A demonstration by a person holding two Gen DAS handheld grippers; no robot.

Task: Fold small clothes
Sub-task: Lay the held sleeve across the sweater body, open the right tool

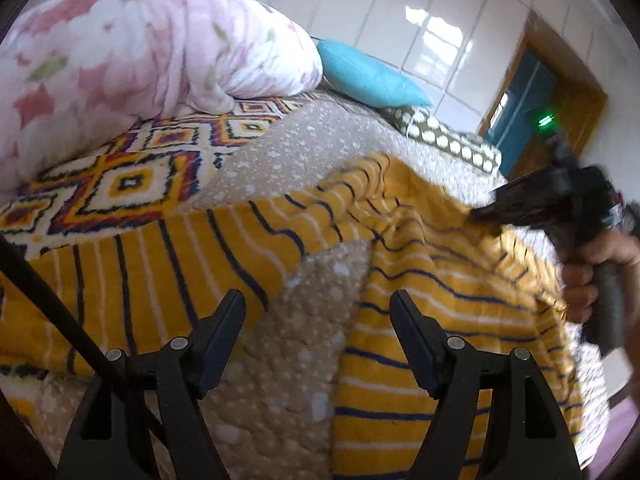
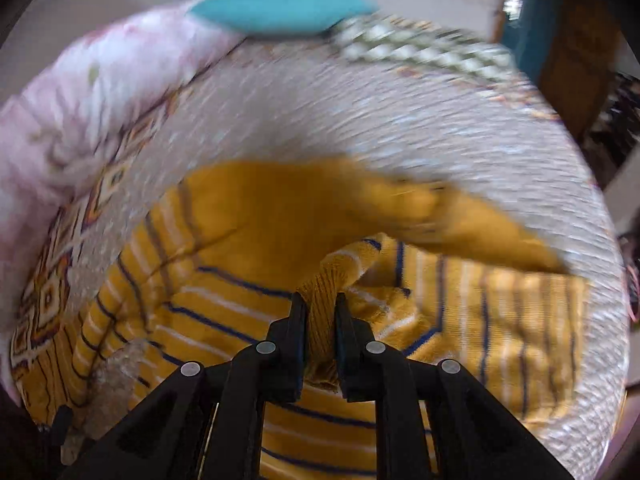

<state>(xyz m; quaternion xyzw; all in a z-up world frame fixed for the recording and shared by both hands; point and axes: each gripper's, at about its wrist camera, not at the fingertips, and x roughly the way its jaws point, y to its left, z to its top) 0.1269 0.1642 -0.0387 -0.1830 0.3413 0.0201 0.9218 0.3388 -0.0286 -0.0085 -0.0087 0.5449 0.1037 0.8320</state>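
Note:
A yellow garment [image 1: 420,320] with navy and white stripes lies rumpled across the bed's beige speckled cover [image 1: 320,152]. My left gripper [image 1: 318,300] is open and holds nothing; it hovers over a bare patch of cover between two parts of the cloth. In the right wrist view my right gripper [image 2: 320,300] is shut on a ribbed yellow edge of the garment [image 2: 240,220], which bunches up between its pads. The left wrist view shows the right gripper [image 1: 500,208] blurred at the cloth's right edge, with a hand [image 1: 592,280] on its handle.
A pink floral duvet [image 1: 120,48] is heaped at the back left on a diamond-patterned blanket [image 1: 120,176]. A turquoise pillow [image 1: 368,76] and a dotted cushion [image 1: 448,140] lie by the tiled wall. A wooden door frame [image 1: 560,92] stands at the right.

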